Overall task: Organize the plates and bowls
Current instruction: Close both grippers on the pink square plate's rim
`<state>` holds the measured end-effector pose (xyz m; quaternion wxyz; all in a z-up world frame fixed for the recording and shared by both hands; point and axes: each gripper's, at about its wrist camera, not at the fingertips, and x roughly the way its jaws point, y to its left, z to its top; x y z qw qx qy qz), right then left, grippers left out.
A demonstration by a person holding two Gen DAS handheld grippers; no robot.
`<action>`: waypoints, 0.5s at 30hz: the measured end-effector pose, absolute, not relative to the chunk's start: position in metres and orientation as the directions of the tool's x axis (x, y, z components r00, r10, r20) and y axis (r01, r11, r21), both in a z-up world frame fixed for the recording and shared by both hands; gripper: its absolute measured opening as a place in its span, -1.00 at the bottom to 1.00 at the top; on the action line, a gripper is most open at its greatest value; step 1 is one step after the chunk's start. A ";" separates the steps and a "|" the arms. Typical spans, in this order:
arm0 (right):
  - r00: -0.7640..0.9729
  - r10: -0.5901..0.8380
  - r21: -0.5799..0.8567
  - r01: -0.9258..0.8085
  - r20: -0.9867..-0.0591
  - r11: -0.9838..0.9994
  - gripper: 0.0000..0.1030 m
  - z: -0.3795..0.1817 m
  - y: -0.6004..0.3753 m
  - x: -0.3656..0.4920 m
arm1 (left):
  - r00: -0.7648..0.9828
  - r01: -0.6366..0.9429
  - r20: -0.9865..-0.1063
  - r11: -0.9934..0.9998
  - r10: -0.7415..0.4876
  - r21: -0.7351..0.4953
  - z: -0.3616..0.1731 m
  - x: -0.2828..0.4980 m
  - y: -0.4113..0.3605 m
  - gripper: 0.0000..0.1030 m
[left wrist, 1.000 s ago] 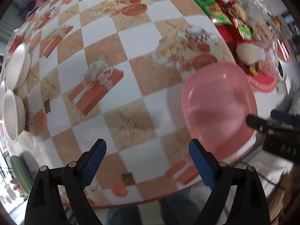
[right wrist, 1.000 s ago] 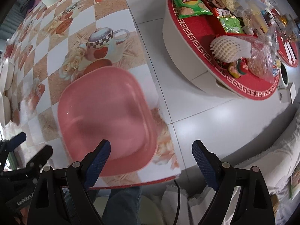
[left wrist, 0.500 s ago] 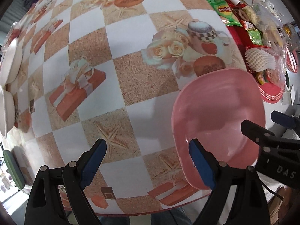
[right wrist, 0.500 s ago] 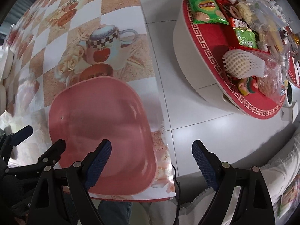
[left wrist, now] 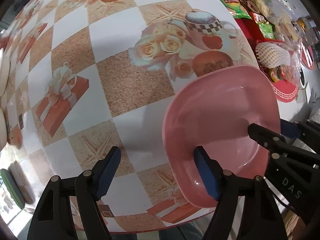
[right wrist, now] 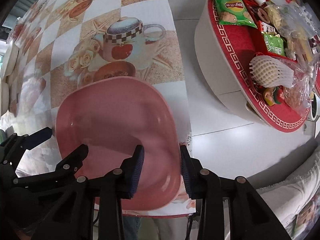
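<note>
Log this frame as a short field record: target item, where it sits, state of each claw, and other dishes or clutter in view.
target: pink plate, square with rounded corners, empty
location: near corner of the patterned table
right claw: closed on the plate's right rim, one finger inside, one outside
left claw: open, one finger over the plate's left rim, not gripping
other dishes: white bowls at the table's far left edge
clutter: round red-topped side table with a green chip bag and other snacks
</note>
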<state>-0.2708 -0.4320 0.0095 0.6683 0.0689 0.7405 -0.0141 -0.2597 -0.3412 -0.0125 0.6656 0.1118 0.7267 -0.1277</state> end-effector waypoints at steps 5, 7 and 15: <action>-0.107 0.098 0.087 0.104 -0.989 0.991 -0.44 0.012 -0.405 -0.272 | -0.079 0.373 -0.997 0.927 -0.015 -0.044 -0.007 -0.266 -0.331 0.29; -0.113 0.110 0.099 0.103 -0.987 0.990 -0.44 0.012 -0.394 -0.273 | -0.078 0.372 -0.997 0.927 -0.013 -0.041 -0.007 -0.266 -0.322 0.25; -0.141 0.138 0.138 0.011 -0.980 0.990 -0.44 0.012 -0.310 -0.281 | -0.049 0.361 -0.999 0.933 0.011 -0.007 -0.005 -0.272 -0.260 0.01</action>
